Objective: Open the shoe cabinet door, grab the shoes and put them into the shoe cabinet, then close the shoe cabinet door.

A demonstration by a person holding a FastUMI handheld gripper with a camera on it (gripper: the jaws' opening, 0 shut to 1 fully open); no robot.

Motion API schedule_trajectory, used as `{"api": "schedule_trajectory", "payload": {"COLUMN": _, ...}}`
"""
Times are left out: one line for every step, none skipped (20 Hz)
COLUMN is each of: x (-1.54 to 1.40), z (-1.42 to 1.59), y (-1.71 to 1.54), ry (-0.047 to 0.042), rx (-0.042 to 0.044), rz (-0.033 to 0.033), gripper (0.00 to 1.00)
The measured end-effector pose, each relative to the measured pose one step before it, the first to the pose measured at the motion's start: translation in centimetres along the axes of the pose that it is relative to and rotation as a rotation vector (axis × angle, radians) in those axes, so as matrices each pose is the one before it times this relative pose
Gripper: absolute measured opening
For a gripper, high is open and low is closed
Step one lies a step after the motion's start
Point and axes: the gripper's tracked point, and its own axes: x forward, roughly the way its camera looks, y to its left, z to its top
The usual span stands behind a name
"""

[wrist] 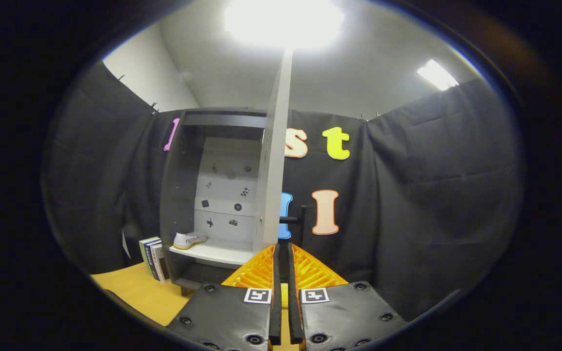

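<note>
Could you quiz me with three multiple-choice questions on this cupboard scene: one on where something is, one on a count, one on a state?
1. Where is the white shoe?
A. On a shelf inside the shoe cabinet
B. On the yellow table
C. Between the gripper's fingers

2. How many shoes are in the cabinet?
A. One
B. Two
C. Three

3. How is the cabinet door?
A. Shut
B. Open, seen edge-on
C. Taken off

Answers:
1 A: the shoe rests on the white shelf.
2 A: a single shoe lies there.
3 B: the door stands out toward the gripper, whose fingers are nearly closed with nothing between them.
</note>
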Motion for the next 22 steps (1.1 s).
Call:
{"api": "schedule_trajectory", "payload": {"x": -0.237, "z": -0.125, "y": 0.431, "ry": 0.0062, "rx": 0.01574, "rz": 0.01834, "gripper": 0.08}}
{"api": "schedule_trajectory", "payload": {"x": 0.063, "z": -0.407, "y": 0.594, "ry": 0.01694, "rx": 0.00769, "rz": 0.01598, "gripper": 0.08}}
{"api": "schedule_trajectory", "payload": {"x": -0.272, "z": 0.302, "y": -0.212, "ry": 0.00757, "rx": -0.01351, "rz": -0.00911, "gripper": 0.16}}
{"api": "schedule_trajectory", "payload": {"x": -0.3, "z": -0.186, "y": -0.007, "ry": -0.01388, "rx": -0.03439, "rz": 0.01821, "gripper": 0.23}}
{"api": "schedule_trajectory", "payload": {"x": 0.248, "z": -0.206, "y": 0.389, "ry": 0.00415, "rx": -0.0156, "rz": 0.03407, "gripper": 0.31}}
{"api": "schedule_trajectory", "payload": {"x": 0.332, "z": -0.209, "y": 0.472, "ry": 0.00544, "rx": -0.01918, "rz": 0.03455, "gripper": 0.27}}
{"api": "schedule_trajectory", "payload": {"x": 0.0, "z": -0.111, "y": 0.331, "ry": 0.00863, "rx": -0.01585, "rz": 0.03315, "gripper": 0.29}}
{"api": "schedule_trajectory", "payload": {"x": -0.025, "z": -0.288, "y": 0.394, "ry": 0.0136, "rx": -0.00321, "rz": 0.03041, "gripper": 0.35}}
{"api": "schedule_trajectory", "payload": {"x": -0.157, "z": -0.37, "y": 0.779, "ry": 0.01866, "rx": 0.00724, "rz": 0.03272, "gripper": 0.38}}
{"api": "schedule_trajectory", "payload": {"x": -0.098, "z": -0.5, "y": 0.606, "ry": 0.02499, "rx": 0.00997, "rz": 0.02632, "gripper": 0.42}}
{"api": "schedule_trajectory", "payload": {"x": -0.083, "z": -0.698, "y": 0.915, "ry": 0.02942, "rx": 0.0122, "rz": 0.02537, "gripper": 0.5}}
{"api": "schedule_trajectory", "payload": {"x": -0.229, "z": -0.688, "y": 0.629, "ry": 0.02902, "rx": 0.00972, "rz": 0.01889, "gripper": 0.59}}
{"api": "schedule_trajectory", "payload": {"x": -0.141, "z": -0.656, "y": 0.495, "ry": 0.03027, "rx": 0.0049, "rz": 0.01698, "gripper": 0.68}}
{"api": "schedule_trajectory", "payload": {"x": -0.15, "z": -0.611, "y": 0.19, "ry": 0.03346, "rx": 0.00063, "rz": 0.01194, "gripper": 0.73}}
{"api": "schedule_trajectory", "payload": {"x": -0.285, "z": -0.75, "y": 0.344, "ry": 0.03458, "rx": 0.00322, "rz": 0.0162, "gripper": 0.78}}
{"api": "schedule_trajectory", "payload": {"x": -0.265, "z": -0.745, "y": 0.156, "ry": 0.03842, "rx": 0.00395, "rz": 0.00847, "gripper": 0.83}}
{"api": "schedule_trajectory", "payload": {"x": -0.498, "z": -0.702, "y": 0.265, "ry": 0.03546, "rx": 0.00585, "rz": 0.00921, "gripper": 0.88}}
{"api": "schedule_trajectory", "payload": {"x": -0.067, "z": -0.764, "y": 0.381, "ry": 0.03589, "rx": 0.00769, "rz": 0.01395, "gripper": 0.96}}
{"api": "schedule_trajectory", "payload": {"x": -0.141, "z": -0.701, "y": 0.25, "ry": 0.03245, "rx": 0.00716, "rz": 0.00862, "gripper": 0.97}}
{"api": "schedule_trajectory", "payload": {"x": -0.168, "z": -0.528, "y": 0.18, "ry": 0.03174, "rx": 0.00381, "rz": 0.00493, "gripper": 0.97}}
{"api": "schedule_trajectory", "payload": {"x": -0.164, "z": -0.619, "y": 0.242, "ry": 0.03001, "rx": 0.00541, "rz": 0.00803, "gripper": 0.97}}
{"api": "schedule_trajectory", "payload": {"x": -0.156, "z": -0.615, "y": 0.313, "ry": 0.02971, "rx": 0.00711, "rz": 0.01529, "gripper": 0.97}}
